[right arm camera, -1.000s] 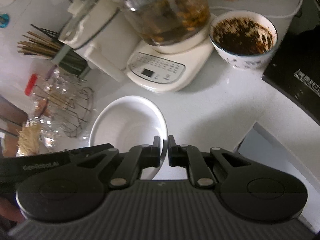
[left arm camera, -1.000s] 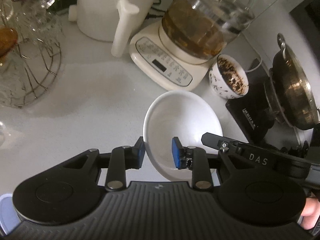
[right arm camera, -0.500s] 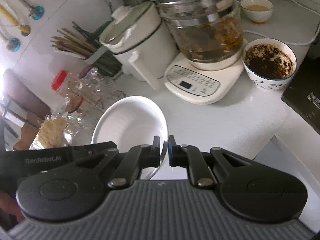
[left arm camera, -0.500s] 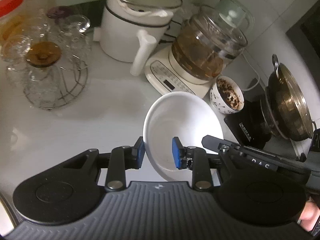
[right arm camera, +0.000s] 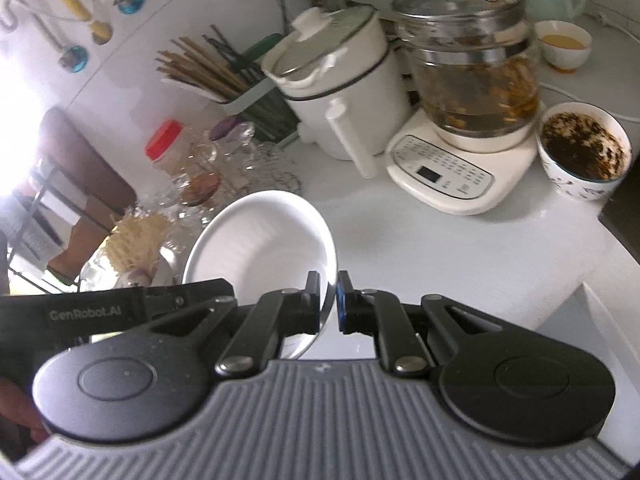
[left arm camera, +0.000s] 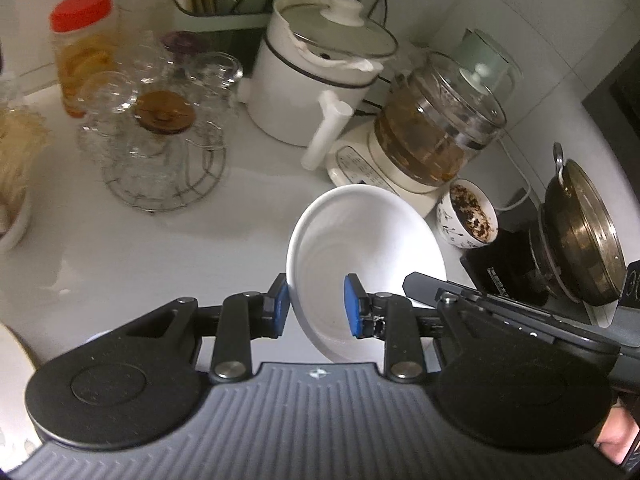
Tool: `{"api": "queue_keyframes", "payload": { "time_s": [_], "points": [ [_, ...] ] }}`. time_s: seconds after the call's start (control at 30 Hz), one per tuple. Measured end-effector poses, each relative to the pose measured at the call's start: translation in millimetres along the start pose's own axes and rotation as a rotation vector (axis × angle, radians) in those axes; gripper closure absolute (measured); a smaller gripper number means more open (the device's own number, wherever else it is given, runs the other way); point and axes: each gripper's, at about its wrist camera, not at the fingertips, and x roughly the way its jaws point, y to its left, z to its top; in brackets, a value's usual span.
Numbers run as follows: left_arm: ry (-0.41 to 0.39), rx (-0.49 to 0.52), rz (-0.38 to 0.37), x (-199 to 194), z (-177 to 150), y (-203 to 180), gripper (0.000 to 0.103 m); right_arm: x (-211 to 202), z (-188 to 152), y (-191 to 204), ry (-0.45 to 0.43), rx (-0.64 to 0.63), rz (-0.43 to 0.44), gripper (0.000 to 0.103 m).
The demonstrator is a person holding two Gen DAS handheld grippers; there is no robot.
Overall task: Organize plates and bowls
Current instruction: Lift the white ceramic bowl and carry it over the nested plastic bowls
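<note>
Lifted higher off the white counter [left arm camera: 168, 240] since a second ago: white bowl [left arm camera: 360, 248], tilted. Pinched by right gripper [right arm camera: 329, 304] at rim, left gripper [left arm camera: 316, 310] straddling opposite rim; patterned bowl [left arm camera: 468, 220] at two o'clock.

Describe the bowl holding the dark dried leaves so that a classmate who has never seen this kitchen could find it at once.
Start at the glass kettle on its cream control base on the white counter. The bowl stands on the counter directly beside that base. Unlike the plain, empty white bowl held in the grippers, it carries a dark painted pattern outside and dark dried leaves inside.
</note>
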Motion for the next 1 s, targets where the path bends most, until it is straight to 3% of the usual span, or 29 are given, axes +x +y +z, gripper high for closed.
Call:
{"api": "queue_keyframes", "payload": {
  "time_s": [0.33,0.7,1.0],
  "points": [
    [-0.058,-0.079,0.063,-36.0,-28.2,32.9,0.071,13.4,-5.8,34.8,0.045,-0.080,0.079,0.092],
    [-0.148,-0.261,0.145,-85.8,-65.3,87.5,0.071,39.3,-21.1,97.3,0.123,-0.223,0.179,0.091],
    [-0.119,-0.341,0.169,-89.8,-86.2,123.8,0.071,59.2,-44.8,125.4,0.192,-0.272,0.160,0.091]
  ]
}}
